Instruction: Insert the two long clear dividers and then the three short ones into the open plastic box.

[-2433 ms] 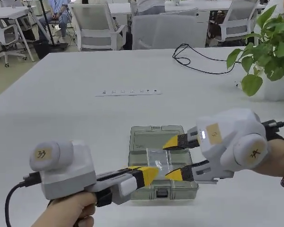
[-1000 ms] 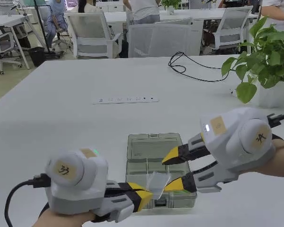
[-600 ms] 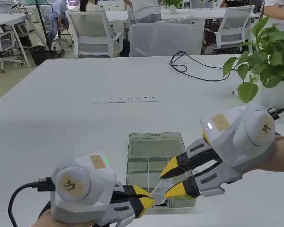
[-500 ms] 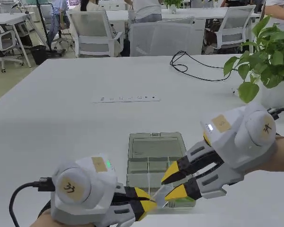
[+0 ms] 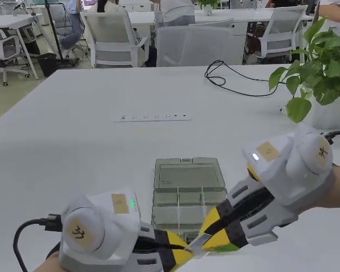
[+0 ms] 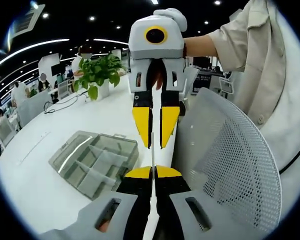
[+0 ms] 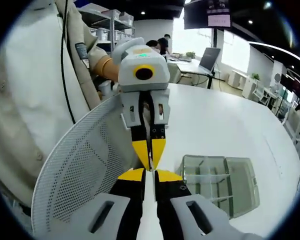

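Status: one short clear divider point(image 5: 197, 245) is held in the air just off the near edge of the open plastic box point(image 5: 190, 175), low over the front of the white table point(image 5: 102, 141) and not yet in any slot.

Left gripper point(image 6: 153, 172): claw pressed together on one end of the divider, which the left gripper view shows edge-on as a thin line running forward from the jaws.

Right gripper point(image 7: 150, 174): approaches from the opposite side, with a jaw close on either face of the same plate. A narrow gap shows between them (whether they actually pinch the plate cannot be told).

Reason for the hold, as judged: a thin, slippery plate gripped at one end is hard to aim, so the second claw is brought in to re-grip or square it before it goes down.

Box: sits flat on the table with the lid laid open on the far side. Clear partitions already form a grid in the base, so the task appears well advanced; the exact count seated cannot be confirmed.

Risk: the plate may twist or slip if one claw releases before the other has a firm bite.
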